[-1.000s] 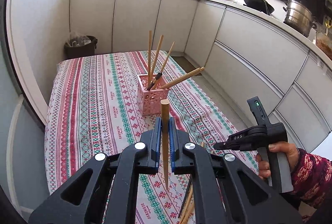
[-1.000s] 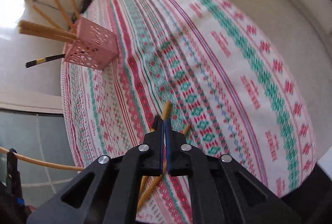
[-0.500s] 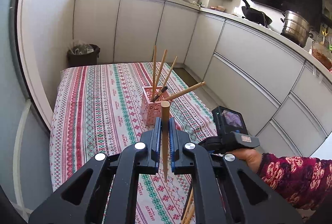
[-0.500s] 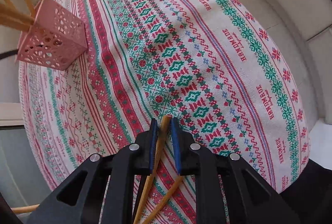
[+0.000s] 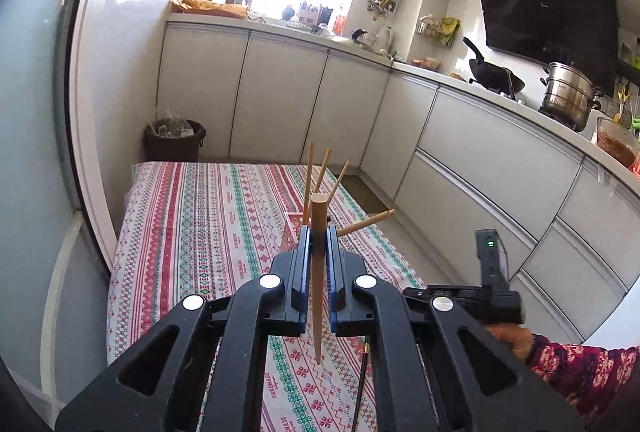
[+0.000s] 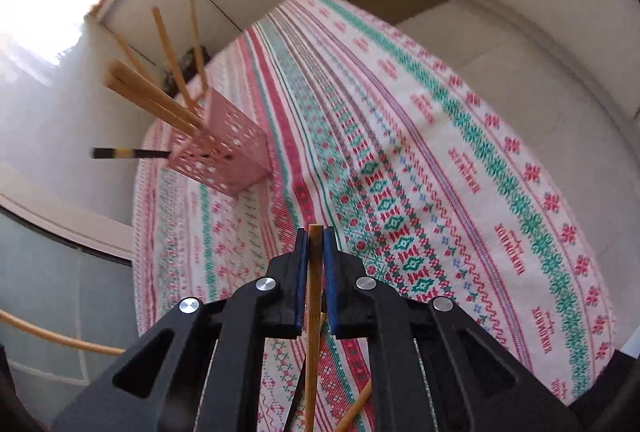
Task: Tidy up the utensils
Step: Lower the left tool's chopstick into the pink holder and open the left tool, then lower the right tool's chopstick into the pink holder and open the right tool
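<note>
Above the striped tabletop, my left gripper pinches one chopstick; my right gripper jaws pinch another chopstick.

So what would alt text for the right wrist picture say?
A black claw pinches one wooden chopstick above a striped patterned tablecloth. To the left stands a pink perforated holder with several chopsticks sticking out.
</note>
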Motion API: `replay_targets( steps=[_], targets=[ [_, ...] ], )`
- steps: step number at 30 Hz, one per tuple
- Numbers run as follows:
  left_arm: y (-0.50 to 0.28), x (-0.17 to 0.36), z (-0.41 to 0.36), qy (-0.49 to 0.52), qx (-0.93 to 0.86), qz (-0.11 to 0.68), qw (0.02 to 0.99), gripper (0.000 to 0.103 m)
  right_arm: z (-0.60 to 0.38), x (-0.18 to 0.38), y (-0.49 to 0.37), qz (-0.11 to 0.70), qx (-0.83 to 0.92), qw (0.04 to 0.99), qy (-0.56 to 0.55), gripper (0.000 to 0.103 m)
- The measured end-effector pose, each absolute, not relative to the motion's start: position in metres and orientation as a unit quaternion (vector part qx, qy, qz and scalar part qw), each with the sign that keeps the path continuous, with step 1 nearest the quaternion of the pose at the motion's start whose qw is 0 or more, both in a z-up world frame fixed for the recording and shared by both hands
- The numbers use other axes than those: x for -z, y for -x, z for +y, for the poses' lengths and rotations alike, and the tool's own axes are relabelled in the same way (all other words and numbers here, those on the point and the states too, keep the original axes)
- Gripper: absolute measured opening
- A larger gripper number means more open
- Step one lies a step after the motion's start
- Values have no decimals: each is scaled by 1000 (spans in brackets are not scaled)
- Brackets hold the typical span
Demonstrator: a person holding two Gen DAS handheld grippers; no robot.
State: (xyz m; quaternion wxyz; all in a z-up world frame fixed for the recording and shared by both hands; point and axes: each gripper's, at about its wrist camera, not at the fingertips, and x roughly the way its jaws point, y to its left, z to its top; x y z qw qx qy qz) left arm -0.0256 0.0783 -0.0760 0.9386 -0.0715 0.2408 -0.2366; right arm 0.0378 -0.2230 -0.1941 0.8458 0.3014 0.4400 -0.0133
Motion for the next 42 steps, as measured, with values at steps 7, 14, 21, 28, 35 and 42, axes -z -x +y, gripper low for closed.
replay_targets(
  steps=[7,14,21,28,35,42],
  targets=[
    [47,41,69,83,229,183,953,6,-243,93,17,347,-45,898,-268,8],
    [33,5,54,69,210,174,959,6,-272,-13,35,274,-58,925,-258,8],
    [-16,-37,36,61,195,161,965,6,-306,-103,-4,219,-57,935,-274,8],
    [-92,-34,13,62,184,170,966,6,-310,-137,-76,189,-54,947,-254,8],
    [-158,17,-21,49,202,202,957,6,-288,-91,-149,209,-58,951,-221,8],
    [-166,53,-28,18,210,215,954,25,-261,-45,-194,250,-71,944,-202,8]
  ],
)
